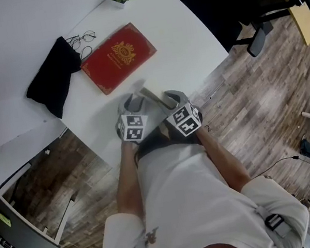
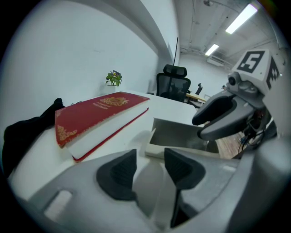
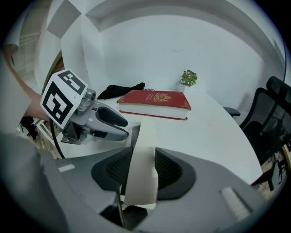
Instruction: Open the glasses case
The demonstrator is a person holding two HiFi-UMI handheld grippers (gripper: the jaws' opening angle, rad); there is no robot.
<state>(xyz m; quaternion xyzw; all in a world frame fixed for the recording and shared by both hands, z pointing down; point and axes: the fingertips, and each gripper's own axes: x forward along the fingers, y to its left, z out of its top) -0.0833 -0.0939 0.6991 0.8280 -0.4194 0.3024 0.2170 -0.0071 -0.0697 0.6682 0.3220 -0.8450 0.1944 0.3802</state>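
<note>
Glasses case [image 1: 150, 97] — long axis toward book [image 1: 118, 57]

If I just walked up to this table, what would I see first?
The big red book with gold decoration jumps out first, lying in the middle of the white table. Just to its left in the head view sits a black pouch. At the table's near edge, the left gripper and right gripper both have their jaws closed on a pale glasses case.
</note>
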